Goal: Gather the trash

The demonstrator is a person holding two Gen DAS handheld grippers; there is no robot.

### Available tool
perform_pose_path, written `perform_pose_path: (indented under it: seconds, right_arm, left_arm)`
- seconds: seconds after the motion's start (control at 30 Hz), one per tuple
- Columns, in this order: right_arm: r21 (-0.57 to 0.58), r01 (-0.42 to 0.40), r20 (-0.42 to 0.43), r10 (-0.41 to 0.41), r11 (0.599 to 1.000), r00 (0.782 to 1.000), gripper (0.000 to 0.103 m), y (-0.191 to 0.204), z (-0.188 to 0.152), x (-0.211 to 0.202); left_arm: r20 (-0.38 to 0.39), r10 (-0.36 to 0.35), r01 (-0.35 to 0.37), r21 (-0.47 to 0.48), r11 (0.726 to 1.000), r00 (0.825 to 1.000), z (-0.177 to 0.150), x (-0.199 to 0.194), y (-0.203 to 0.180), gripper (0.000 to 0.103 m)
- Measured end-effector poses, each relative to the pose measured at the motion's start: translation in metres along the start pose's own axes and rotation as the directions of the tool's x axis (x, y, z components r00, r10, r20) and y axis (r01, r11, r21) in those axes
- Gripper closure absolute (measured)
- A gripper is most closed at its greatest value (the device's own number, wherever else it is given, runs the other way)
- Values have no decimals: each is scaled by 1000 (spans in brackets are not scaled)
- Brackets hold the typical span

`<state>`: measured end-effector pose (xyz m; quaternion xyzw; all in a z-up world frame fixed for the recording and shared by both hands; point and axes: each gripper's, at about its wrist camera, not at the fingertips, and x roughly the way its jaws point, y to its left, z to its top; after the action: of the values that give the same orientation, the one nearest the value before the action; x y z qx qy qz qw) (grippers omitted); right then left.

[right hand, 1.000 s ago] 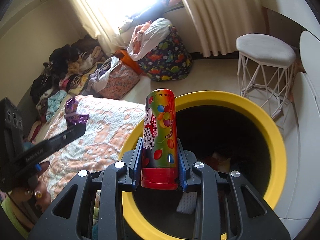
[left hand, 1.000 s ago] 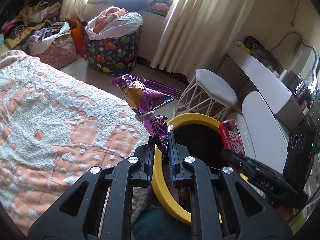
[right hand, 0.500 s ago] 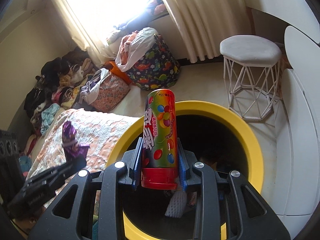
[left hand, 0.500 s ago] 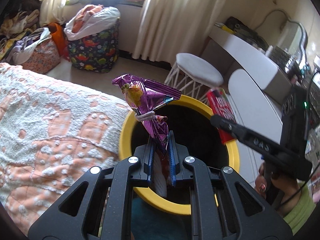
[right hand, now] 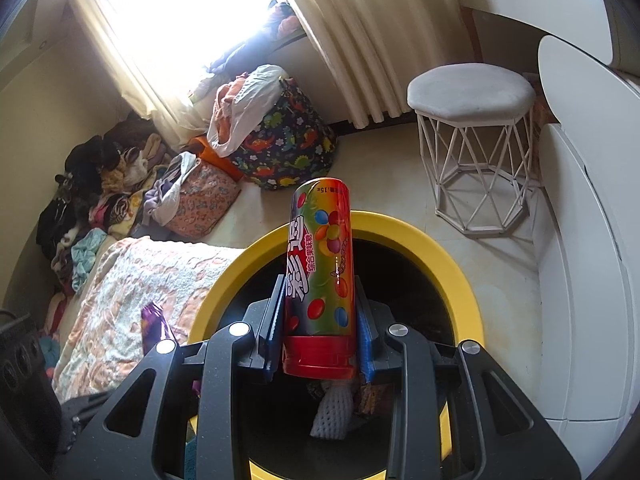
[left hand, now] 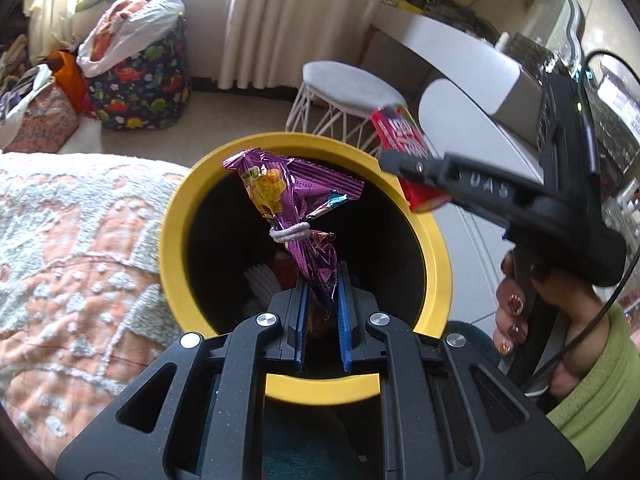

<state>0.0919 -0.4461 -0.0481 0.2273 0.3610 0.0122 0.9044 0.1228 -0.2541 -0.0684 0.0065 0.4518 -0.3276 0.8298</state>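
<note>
My left gripper (left hand: 321, 292) is shut on a crumpled purple snack bag (left hand: 294, 208) tied with a white band, held over the mouth of a black bin with a yellow rim (left hand: 172, 216). My right gripper (right hand: 320, 312) is shut on a colourful candy tube (right hand: 322, 276) with a red cap, held upright over the same bin's yellow rim (right hand: 452, 280). The right gripper (left hand: 400, 164) with the tube (left hand: 402, 136) also shows in the left wrist view at the bin's right rim. Trash lies in the bin, including a white foam net (right hand: 332, 412).
A bed with a peach and white cover (left hand: 72, 248) lies left of the bin. A white wire stool (right hand: 474, 148) and white furniture (right hand: 580, 240) stand to the right. Fabric bags of clothes (right hand: 280, 136) sit by the curtained window.
My left gripper has moved right with the purple bag, from over the bed edge to above the bin's opening. The right gripper with the tube stays over the bin, shifted slightly.
</note>
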Motion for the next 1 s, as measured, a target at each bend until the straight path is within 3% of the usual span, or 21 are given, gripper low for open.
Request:
perform_pose_path:
  seconds: [0.2, 0.27, 0.33, 0.37, 0.47, 0.7, 0.8, 1.0]
  right_arm:
    - [12, 3, -7, -3, 1000, 1000, 73, -5, 0, 1]
    - [26, 8, -12, -8, 1000, 1000, 70, -7, -1, 1]
    - [39, 17, -7, -17, 999, 1000, 57, -8, -2, -1]
    - [47, 20, -4, -20, 999, 1000, 56, -8, -2, -2]
    - [56, 30, -3, -30, 998, 1000, 54, -8, -3, -6]
    - [52, 58, 12, -59, 997, 998, 40, -7, -7, -19]
    - [33, 63, 34, -64, 997, 997, 29, -2, -11, -28]
    - [-10, 74, 113, -72, 997, 991, 12, 13, -19, -48]
  left_arm:
    - [-59, -28, 29, 9, 1000, 998, -4, 15, -3, 95]
    - [-78, -28, 29, 12, 1000, 997, -4, 19, -2, 95]
    - [-97, -25, 27, 21, 999, 995, -4, 25, -4, 95]
    - [-102, -19, 22, 27, 999, 995, -4, 27, -5, 93]
    - [-116, -10, 13, 28, 1000, 993, -3, 32, -6, 66]
    - [-76, 33, -32, 11, 999, 997, -5, 22, 0, 28]
    - [-45, 57, -58, -10, 998, 997, -5, 12, 6, 13]
    - [26, 124, -123, -31, 992, 992, -10, -12, 19, 11]
